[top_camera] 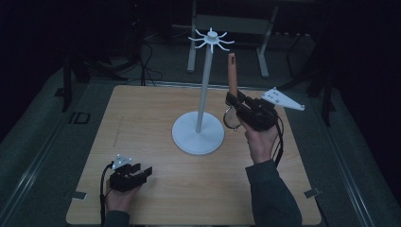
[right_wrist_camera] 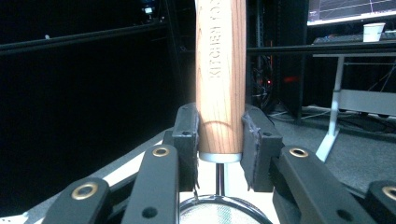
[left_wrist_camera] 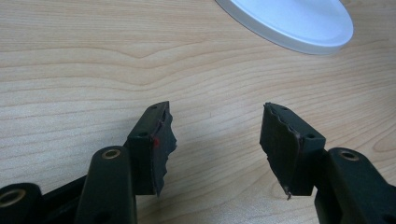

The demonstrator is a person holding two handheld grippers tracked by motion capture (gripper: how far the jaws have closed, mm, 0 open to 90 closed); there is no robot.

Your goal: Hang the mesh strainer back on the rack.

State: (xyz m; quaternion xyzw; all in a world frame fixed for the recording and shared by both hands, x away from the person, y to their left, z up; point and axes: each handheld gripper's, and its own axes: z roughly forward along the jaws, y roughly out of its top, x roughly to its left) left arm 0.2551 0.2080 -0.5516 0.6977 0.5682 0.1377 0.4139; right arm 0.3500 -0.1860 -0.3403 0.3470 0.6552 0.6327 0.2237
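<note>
Item: small strainer (top_camera: pixel 231 117), wooden handle (right_wrist_camera: pixel 220 79), mesh bowl hanging low.
Location: held above the bench (top_camera: pixel 142 137), right of the white hook stand (top_camera: pixel 202 94), handle upright.
Right tool (top_camera: pixel 236 101): jaws closed on the handle's lower end, just above the metal ferrule.
Left tool (top_camera: pixel 142 173): jaws apart, empty, resting low at the bench's near left corner.
Step, judged: carrying the strainer toward the stand's hooks (top_camera: pixel 211 38).
Next move, judged: raise it, align the handle's top end with a hook.

Overhead forward view; two close claw-mounted cameras.
</note>
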